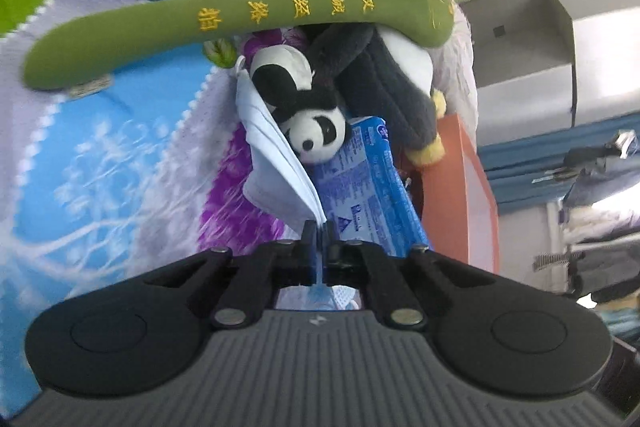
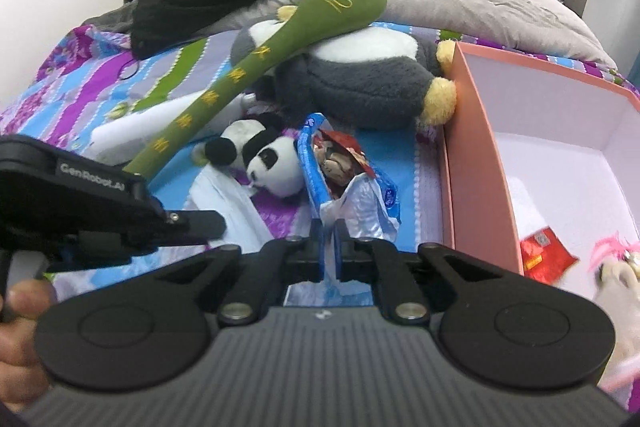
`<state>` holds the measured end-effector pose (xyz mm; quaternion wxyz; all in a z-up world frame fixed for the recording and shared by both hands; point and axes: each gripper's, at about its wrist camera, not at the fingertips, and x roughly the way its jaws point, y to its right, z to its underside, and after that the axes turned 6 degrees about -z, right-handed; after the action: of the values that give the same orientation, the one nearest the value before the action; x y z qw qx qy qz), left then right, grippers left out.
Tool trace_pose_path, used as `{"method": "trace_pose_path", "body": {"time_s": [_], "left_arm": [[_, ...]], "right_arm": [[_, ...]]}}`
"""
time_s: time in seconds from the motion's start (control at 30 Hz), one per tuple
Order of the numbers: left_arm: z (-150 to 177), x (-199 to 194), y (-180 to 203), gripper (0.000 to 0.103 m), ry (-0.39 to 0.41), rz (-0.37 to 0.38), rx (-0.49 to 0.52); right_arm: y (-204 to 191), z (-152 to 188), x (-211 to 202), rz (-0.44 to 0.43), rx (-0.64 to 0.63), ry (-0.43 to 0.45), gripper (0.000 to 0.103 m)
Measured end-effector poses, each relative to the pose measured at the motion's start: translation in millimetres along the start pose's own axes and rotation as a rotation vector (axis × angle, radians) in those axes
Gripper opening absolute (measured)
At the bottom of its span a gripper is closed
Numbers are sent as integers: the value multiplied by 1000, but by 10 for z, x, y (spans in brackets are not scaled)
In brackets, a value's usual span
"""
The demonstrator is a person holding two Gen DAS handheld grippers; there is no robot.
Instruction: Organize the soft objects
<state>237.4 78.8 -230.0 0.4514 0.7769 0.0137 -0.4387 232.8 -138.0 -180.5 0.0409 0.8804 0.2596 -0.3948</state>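
Left gripper pinches the face mask (panda beside).

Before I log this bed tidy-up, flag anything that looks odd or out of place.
The blue packet pinched in the right tool gapes open at the top, with a red-wrapped item poking out that could slip free. The green padded stick lies askew across the penguin plush.
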Motion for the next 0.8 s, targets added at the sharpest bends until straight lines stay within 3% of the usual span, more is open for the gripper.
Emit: {"method": "trace_pose_path", "body": {"time_s": [0.2,0.57,0.8], "left_arm": [[257,-370,12,2,-16,-39,70],[894,-918,-302,2,-51,-95,248],[1058,-1038,-527,3,-7,-202,285]], "right_arm": [[-155,255,-301,-4,-4,-8,8],[-461,749,-722,-50,-27,-47,9],[-495,922,-771,-91,10,-71,13]]}}
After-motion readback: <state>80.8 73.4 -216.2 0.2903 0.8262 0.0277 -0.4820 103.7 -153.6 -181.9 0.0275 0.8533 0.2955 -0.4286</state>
